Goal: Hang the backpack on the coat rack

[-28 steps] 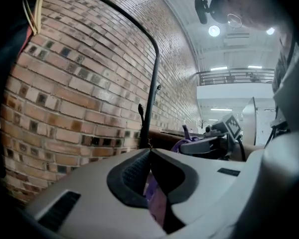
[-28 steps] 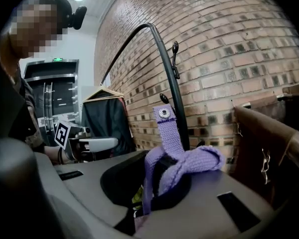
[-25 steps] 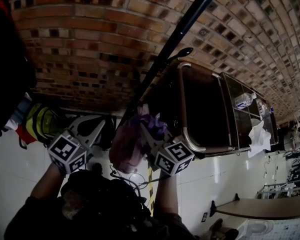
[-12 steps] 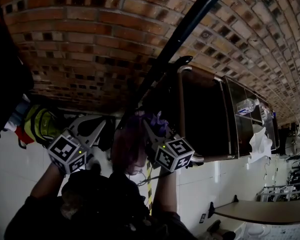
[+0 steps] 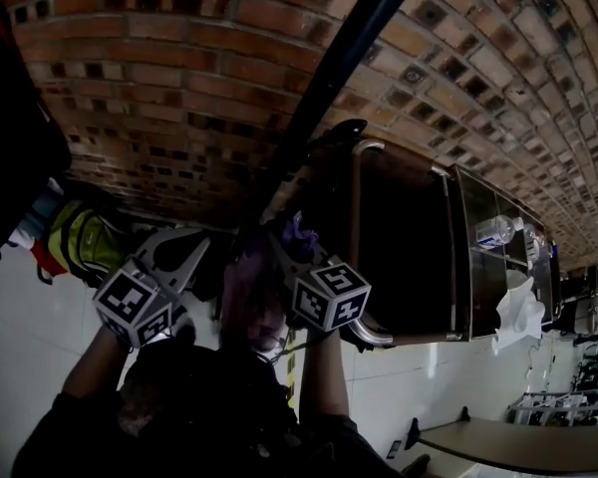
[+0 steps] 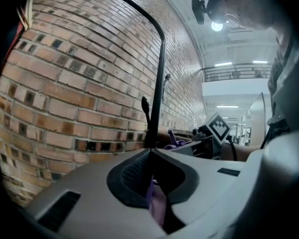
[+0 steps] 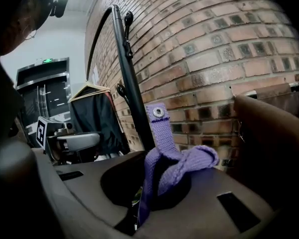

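2 grippers are clamped shut on the purple backpack (image 5: 247,292): the left gripper (image 6: 152,180) on its fabric, the right gripper (image 7: 148,183) on its knit strap (image 7: 162,133). Just beyond, the coat rack (image 5: 329,78) slants from centre to upper right, and its hook (image 5: 341,133) sits above the nearer right gripper.

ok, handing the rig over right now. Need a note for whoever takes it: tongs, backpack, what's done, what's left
Left tongs: shut on fabric of the purple knitted backpack.
Right tongs: shut on the purple knitted strap with the metal snap.
The backpack is held up between both tongs, close to the black metal coat rack pole in front of the brick wall.
Done: backpack lifted and at the rack.
Left: loop a strap over a rack hook, then open both tongs. Nothing is on a hook yet.
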`<state>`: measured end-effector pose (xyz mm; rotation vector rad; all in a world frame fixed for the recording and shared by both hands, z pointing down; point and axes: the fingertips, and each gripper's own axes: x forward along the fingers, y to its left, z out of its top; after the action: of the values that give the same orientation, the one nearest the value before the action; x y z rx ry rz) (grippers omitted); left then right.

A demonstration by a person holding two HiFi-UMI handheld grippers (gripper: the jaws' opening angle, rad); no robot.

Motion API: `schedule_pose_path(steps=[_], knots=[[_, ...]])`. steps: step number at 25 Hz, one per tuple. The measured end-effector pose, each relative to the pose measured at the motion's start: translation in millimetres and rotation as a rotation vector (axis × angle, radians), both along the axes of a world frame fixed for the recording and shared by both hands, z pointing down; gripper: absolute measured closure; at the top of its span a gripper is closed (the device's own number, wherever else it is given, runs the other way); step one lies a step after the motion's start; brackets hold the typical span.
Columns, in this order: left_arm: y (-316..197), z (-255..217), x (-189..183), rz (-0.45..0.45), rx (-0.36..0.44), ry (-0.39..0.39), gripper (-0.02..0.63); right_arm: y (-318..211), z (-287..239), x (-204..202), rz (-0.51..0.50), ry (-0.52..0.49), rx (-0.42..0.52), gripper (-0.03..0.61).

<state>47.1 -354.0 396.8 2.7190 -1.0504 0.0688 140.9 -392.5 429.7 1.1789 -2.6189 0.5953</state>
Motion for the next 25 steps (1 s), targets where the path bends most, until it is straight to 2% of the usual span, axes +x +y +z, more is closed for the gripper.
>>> schedule_pose_path(steps=[12, 19, 25], knots=[[-15.2, 6.9, -15.9, -0.084, -0.024, -0.009, 0.572, -8.7, 16.1, -45.7, -0.21, 0.07, -0.022, 0.571], [-16.0, 12.9, -23.4, -0.1, -0.033, -0.004, 0.572, -4.6, 40.5, -61.7, -0.285, 0.147, -0.059, 0.571], [-17.6, 17.9, -27.1, -0.097, -0.047, -0.004, 0.572, -2.2, 55.9, -67.6, -0.299, 0.238, -0.062, 0.571]])
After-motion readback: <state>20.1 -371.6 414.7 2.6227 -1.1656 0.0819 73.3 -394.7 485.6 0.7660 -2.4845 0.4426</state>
